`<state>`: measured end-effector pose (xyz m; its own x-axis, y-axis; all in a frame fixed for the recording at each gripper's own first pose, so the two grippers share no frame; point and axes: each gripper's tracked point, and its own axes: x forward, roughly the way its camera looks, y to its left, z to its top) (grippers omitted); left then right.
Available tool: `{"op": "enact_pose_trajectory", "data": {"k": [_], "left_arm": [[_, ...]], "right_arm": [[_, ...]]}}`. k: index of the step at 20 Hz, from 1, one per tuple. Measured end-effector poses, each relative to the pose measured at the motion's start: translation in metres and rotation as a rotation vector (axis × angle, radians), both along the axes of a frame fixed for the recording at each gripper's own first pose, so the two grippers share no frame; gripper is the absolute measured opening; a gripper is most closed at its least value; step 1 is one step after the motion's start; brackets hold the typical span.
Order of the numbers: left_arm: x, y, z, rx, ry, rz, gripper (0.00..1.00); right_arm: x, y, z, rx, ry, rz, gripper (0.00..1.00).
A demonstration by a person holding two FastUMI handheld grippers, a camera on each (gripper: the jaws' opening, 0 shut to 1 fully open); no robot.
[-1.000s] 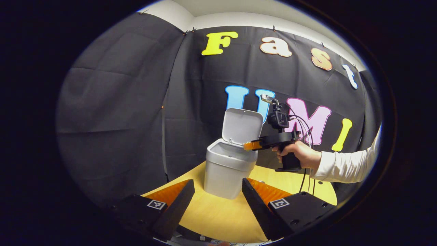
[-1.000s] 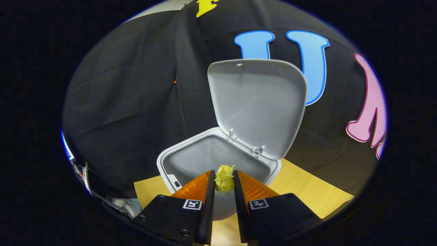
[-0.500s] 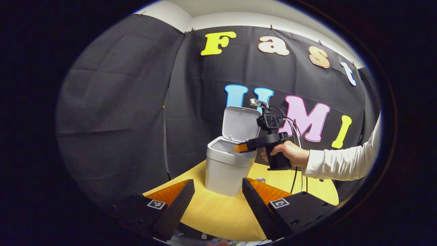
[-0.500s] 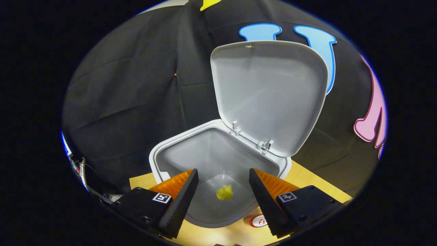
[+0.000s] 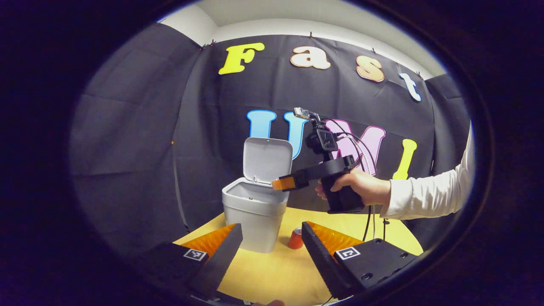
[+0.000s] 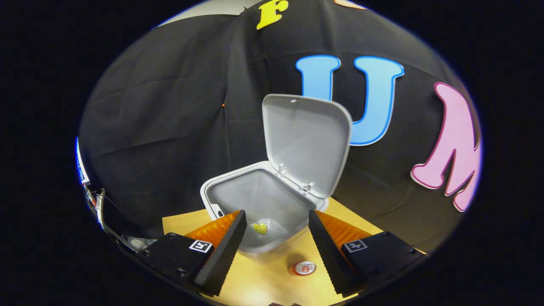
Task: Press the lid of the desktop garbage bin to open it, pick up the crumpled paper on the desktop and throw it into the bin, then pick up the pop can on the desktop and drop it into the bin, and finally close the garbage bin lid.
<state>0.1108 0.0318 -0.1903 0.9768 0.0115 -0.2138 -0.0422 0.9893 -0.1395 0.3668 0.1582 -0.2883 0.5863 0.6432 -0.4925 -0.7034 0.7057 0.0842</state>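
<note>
Paper lies in the open bin. Right gripper, jaws released and empty, should descend straight over the upright can beside the bin's base and straddle it squarely before clenching.

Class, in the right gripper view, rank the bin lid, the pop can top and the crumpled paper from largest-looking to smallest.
1. bin lid
2. pop can top
3. crumpled paper, lying deep in the bin, so its greater distance may shrink it.
</note>
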Motion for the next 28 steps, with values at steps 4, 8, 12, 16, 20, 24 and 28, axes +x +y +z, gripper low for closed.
{"op": "enact_pose_trajectory", "data": {"k": [4, 8, 12, 16, 20, 24, 28], "left_arm": [[0.040, -0.046, -0.032, 0.038, 0.005, -0.126, 0.94], [0.084, -0.088, -0.076, 0.042, 0.021, -0.241, 0.94], [0.135, -0.099, -0.117, 0.080, 0.065, -0.258, 0.95], [0.179, -0.102, -0.149, 0.075, 0.109, -0.239, 0.96], [0.207, -0.100, -0.185, 0.108, 0.165, -0.225, 0.96], [0.223, -0.112, -0.213, 0.089, 0.218, -0.235, 0.96], [0.236, -0.115, -0.232, 0.109, 0.253, -0.236, 0.96]], "right_arm": [[-0.007, -0.069, 0.031, -0.003, -0.045, -0.068, 0.95], [-0.014, -0.152, 0.051, -0.034, -0.076, -0.187, 0.95], [-0.023, -0.230, 0.052, -0.080, -0.080, -0.286, 0.95], [-0.022, -0.285, 0.038, -0.132, -0.054, -0.377, 0.95], [-0.017, -0.310, 0.020, -0.152, -0.025, -0.413, 0.95], [-0.011, -0.311, -0.003, -0.162, 0.010, -0.410, 0.95], [-0.009, -0.299, -0.023, -0.143, 0.056, -0.390, 0.95]]}}
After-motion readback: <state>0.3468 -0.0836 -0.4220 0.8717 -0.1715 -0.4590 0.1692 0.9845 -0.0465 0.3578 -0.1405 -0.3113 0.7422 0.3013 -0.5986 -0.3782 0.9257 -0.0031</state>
